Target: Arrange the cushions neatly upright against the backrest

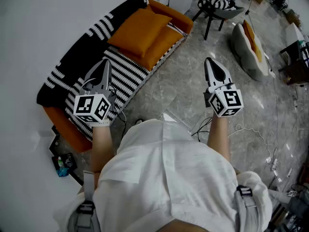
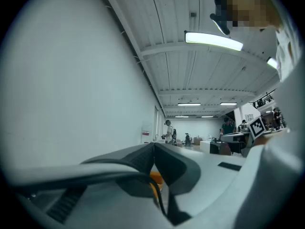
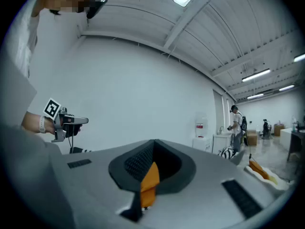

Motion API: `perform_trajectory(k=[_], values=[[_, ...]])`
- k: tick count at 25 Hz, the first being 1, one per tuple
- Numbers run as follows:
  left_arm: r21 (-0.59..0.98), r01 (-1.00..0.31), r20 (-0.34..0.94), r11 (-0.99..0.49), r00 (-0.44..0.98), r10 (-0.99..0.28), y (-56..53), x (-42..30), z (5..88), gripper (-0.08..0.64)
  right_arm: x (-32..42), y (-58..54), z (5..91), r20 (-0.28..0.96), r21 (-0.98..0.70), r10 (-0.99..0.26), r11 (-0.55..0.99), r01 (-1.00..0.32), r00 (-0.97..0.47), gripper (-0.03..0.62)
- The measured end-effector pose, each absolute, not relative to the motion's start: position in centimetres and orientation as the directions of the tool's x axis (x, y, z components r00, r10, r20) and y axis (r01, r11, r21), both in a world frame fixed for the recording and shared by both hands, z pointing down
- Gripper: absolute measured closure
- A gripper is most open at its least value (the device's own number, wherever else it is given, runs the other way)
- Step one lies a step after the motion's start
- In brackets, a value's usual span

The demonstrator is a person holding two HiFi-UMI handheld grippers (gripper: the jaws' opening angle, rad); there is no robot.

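2 orange cushions point(image 1: 140, 30) lie on the sofa point(image 1: 128, 77); left gripper point(image 1: 105, 64), right gripper point(image 1: 209, 63) pressed together.

The left gripper point(image 1: 105, 63) hangs over the near end of the sofa point(image 1: 72, 74), with the cushions point(image 1: 141, 30) lying on the seat ahead of it, while the right gripper point(image 1: 209, 61) is over the floor point(image 1: 178, 76) well to its right, a chair point(image 1: 218, 5) far ahead, a low seat point(image 1: 247, 50) ahead-right and cables point(image 1: 252, 132) behind.

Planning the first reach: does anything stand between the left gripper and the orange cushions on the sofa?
Nothing visible does. In the head view only bare striped seat lies between the left gripper, shut and empty, and the orange cushions, which lie flat in front of the backrest.
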State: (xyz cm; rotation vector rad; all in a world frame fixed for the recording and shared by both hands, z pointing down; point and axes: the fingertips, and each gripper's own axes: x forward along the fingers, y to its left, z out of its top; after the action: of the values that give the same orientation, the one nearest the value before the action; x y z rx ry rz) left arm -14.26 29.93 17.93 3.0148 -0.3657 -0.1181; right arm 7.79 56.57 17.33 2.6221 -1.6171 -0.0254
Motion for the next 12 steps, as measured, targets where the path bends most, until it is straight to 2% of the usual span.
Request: perform_trajectory(k=[12], values=[[0.126, -0.245, -0.053, -0.961, 0.966, -0.253, 28.2, -15.2, 18.7, 0.546, 7.0, 54.6, 18.2, 0.04, 0.071, -0.896, -0.438, -0.896, 0.442, 0.588]])
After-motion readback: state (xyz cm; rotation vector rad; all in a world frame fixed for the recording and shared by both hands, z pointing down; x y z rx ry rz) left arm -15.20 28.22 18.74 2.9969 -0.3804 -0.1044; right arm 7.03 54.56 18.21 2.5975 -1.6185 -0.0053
